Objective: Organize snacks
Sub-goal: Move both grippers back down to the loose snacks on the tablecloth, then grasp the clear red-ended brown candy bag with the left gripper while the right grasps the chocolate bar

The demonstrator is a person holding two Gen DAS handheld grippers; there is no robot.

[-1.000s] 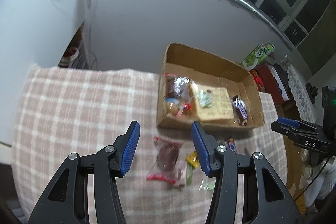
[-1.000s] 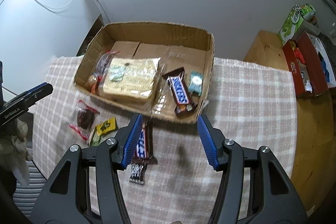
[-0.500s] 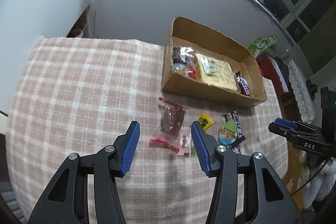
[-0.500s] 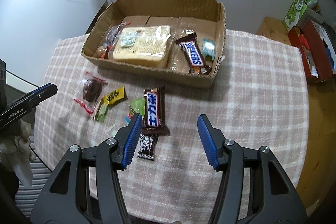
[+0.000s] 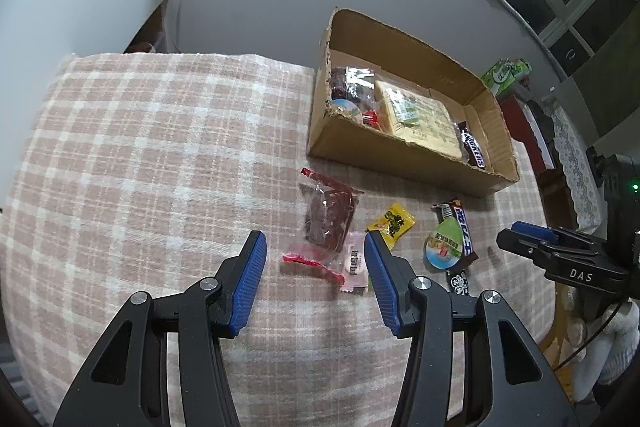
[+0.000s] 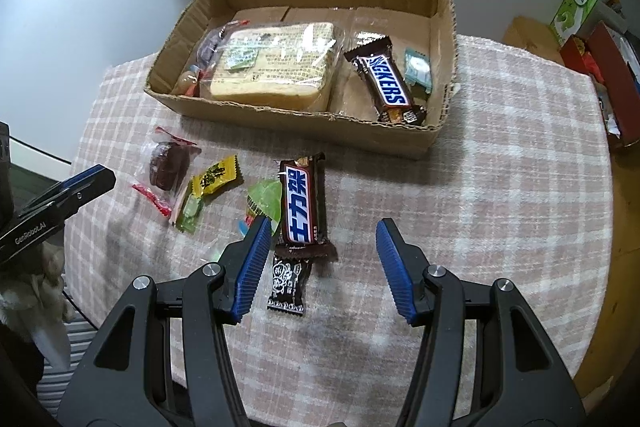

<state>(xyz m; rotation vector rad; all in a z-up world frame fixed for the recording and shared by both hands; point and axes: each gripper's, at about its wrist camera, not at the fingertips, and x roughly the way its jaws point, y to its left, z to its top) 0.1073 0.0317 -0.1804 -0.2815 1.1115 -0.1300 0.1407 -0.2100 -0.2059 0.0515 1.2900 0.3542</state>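
Both grippers have come lower toward the checked cloth since the earlier pictures, and the loose snacks now lie closer to their blue pads.

From the left wrist view, the left gripper (image 5: 312,247) hovers above the tabletop (image 5: 140,167) with its jaws released and nothing pressed between them. Just past the jaws lies a clear packet with a dark red snack (image 5: 328,217), and a small pink sachet (image 5: 354,261) rests against it, beside the right pad. A yellow candy (image 5: 391,223) lies a little farther right. Near the right edge of the tabletop, a round green packet (image 5: 444,247) overlaps a brown chocolate bar (image 5: 460,227). The cardboard box (image 5: 400,155) stands at the far edge (its near wall is torn), and it holds a big pale cracker pack (image 5: 420,119) and a Snickers bar (image 5: 474,149).

From the right wrist view, the right gripper (image 6: 320,239) also has its jaws released and holds nothing. The brown chocolate bar (image 6: 302,203) lies between the pads, closer to the left one, and a small black sachet (image 6: 289,283) lies at its near end. The box (image 6: 304,125) is beyond, at the far edge. The left gripper (image 6: 60,199) shows at the left edge of the tabletop.
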